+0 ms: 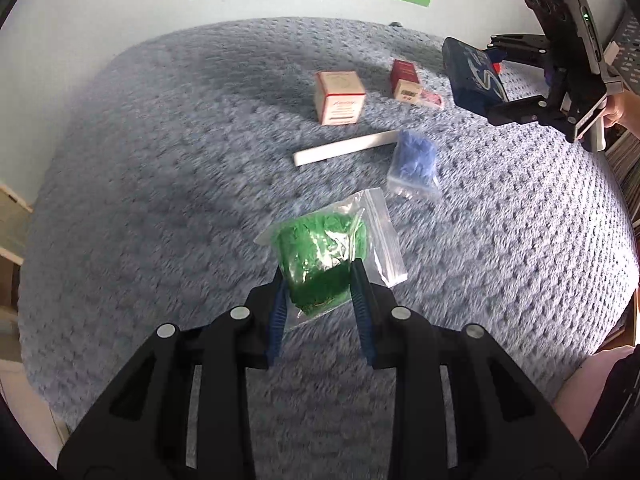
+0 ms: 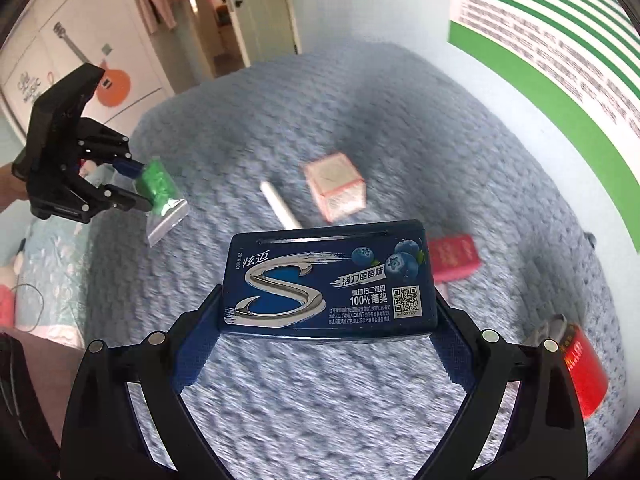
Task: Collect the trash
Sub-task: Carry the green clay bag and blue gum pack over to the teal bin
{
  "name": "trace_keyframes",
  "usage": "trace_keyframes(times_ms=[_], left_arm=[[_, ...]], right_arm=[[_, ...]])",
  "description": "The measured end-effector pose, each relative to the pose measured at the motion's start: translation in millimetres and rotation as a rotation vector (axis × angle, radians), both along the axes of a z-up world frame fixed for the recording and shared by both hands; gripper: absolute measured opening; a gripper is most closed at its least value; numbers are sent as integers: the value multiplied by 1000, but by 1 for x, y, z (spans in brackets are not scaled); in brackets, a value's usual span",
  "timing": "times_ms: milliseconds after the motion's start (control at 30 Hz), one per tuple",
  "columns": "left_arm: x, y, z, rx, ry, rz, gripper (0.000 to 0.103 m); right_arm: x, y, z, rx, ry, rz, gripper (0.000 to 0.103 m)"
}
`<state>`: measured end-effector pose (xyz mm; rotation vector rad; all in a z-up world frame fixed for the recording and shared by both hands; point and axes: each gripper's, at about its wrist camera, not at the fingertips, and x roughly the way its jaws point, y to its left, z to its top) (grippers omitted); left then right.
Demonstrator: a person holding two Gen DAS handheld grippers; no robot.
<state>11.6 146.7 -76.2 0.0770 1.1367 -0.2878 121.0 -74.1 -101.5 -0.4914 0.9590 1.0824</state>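
Two pieces of trash are held above the blue blanket [image 1: 160,160]: the left gripper [image 1: 318,280] pinches a soft, crinkly green bag [image 1: 320,248], the right gripper [image 2: 328,316] clamps a gum box [image 2: 328,280]. The bag looks light and slippery, best squeezed around its bulging middle; the box seems stiff, best gripped across its short ends.

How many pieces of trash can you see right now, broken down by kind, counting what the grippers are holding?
Zip bags: 2, the green-filled bag in the left gripper, and the blue-filled bag on the blanket.
Boxes and packs: 4, the blue gum pack in the right gripper, the pink-white box, the red box, the red pack.
White stick: 1.
Total: 7.
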Motion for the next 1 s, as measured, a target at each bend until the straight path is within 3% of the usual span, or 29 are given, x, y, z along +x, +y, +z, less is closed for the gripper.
trace_keyframes(times_ms=[500, 1000], left_arm=[[-83, 72, 9, 26, -32, 199, 28], [-218, 165, 12, 44, -41, 472, 28]], right_arm=[[-72, 112, 24, 19, -12, 231, 92], [-180, 258, 35, 57, 15, 533, 92]])
